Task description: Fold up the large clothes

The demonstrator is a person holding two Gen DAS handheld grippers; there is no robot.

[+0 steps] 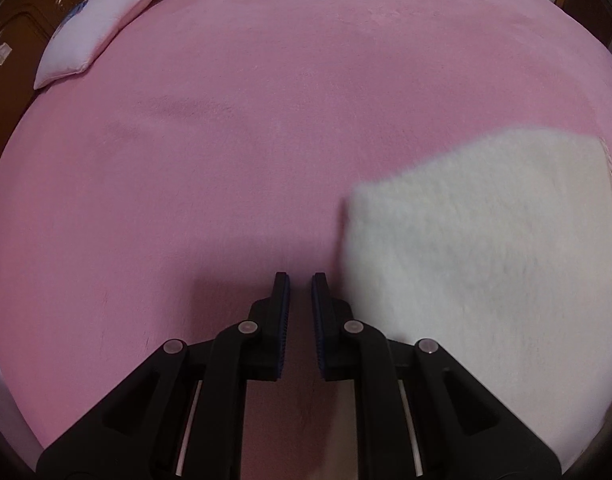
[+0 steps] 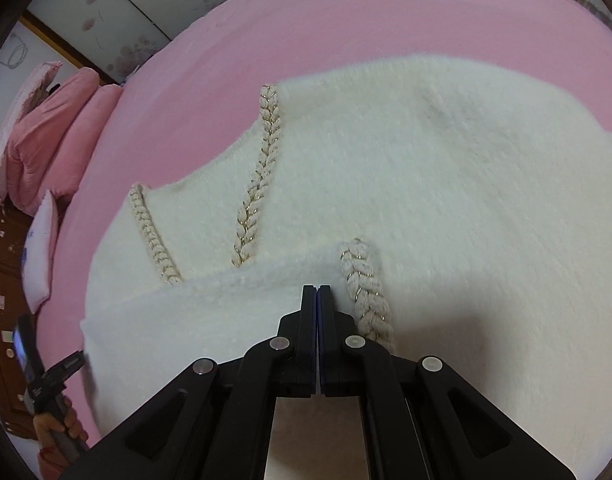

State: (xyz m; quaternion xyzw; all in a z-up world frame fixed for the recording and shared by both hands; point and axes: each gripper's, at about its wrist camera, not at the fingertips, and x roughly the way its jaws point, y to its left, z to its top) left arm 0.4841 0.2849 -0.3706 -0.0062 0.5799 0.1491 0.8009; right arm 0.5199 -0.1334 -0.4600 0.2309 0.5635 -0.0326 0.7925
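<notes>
White fuzzy garment (image 2: 405,184) lies spread flat on the pink bed (image 2: 345,20), covering most of the right wrist view; its long axis runs from the lower left of that view up to the upper right, and a folded-over flap crosses its near edge. In the left wrist view only one blurred corner of it (image 1: 485,232) shows, at the right, on the bare pink bed (image 1: 226,140). Three braided cream trims (image 2: 258,184) with gold thread run along it, roughly parallel, pointing away from the camera. A pale pillow (image 1: 102,20) rests at the bed's far left edge. The right hand-held gripper (image 2: 317,292) is closed with nothing between its jaws, just above the flap. The left hand-held gripper (image 1: 300,280) stands slightly parted over bare bedding, holding nothing.
</notes>
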